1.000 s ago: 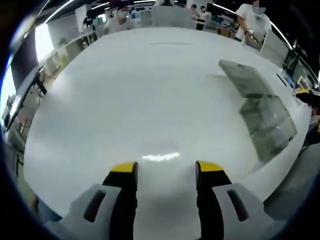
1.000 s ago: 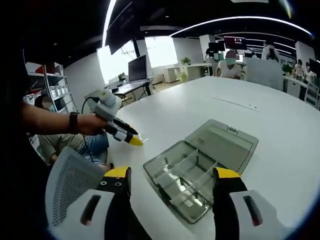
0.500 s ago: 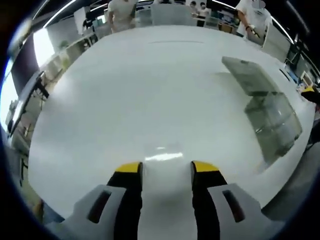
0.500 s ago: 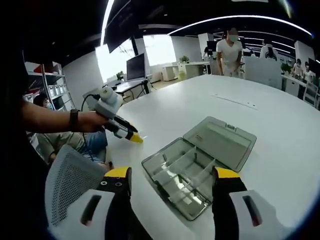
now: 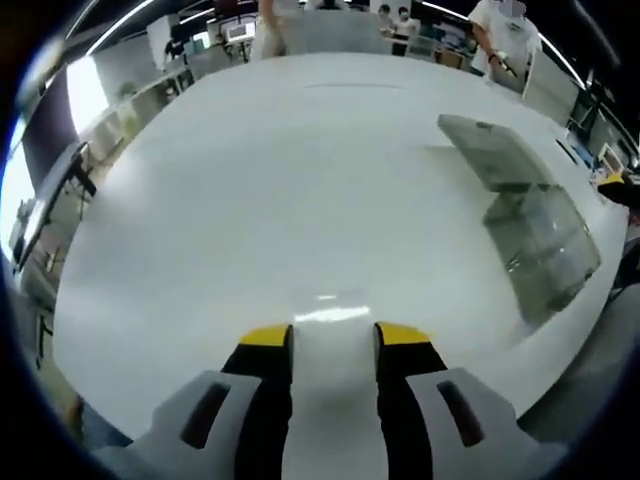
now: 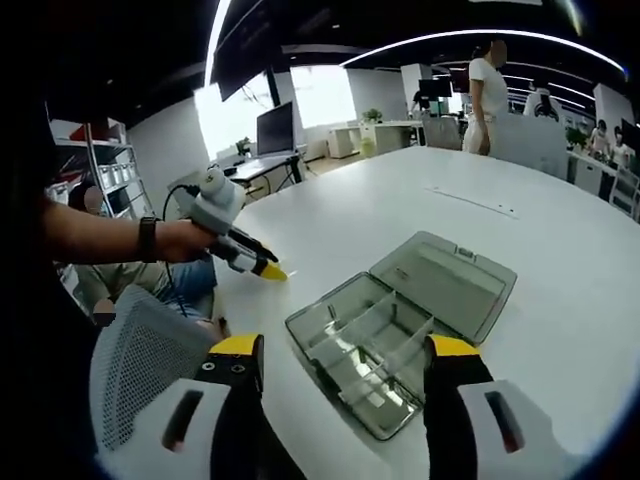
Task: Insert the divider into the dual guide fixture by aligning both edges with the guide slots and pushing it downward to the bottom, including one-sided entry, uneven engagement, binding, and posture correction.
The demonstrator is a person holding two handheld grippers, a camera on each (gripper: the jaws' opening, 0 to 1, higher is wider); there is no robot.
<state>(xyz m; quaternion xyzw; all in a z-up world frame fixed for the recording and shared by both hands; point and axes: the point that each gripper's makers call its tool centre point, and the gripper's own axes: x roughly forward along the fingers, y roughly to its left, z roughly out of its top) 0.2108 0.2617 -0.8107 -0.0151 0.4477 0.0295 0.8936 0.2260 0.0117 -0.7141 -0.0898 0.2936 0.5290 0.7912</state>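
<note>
A clear grey compartment box lies open on the white table, its lid flat behind it and thin dividers standing in the tray. My right gripper hovers open just in front of it, holding nothing. In the left gripper view the same box sits far right, near the table's edge. My left gripper is low over the bare table, jaws a narrow gap apart; a faint clear rectangle with a glint lies just ahead of them. A hand holds that left gripper, tip on the table.
A mesh chair back stands close at the left of the right gripper view, by the table's edge. A seated person is behind it. People stand beyond the far side. Desks with monitors line the room's back.
The left gripper's jaws have drawn steadily closer together over the table. The right gripper and the box have held their places. A person in the background has walked to the right.
</note>
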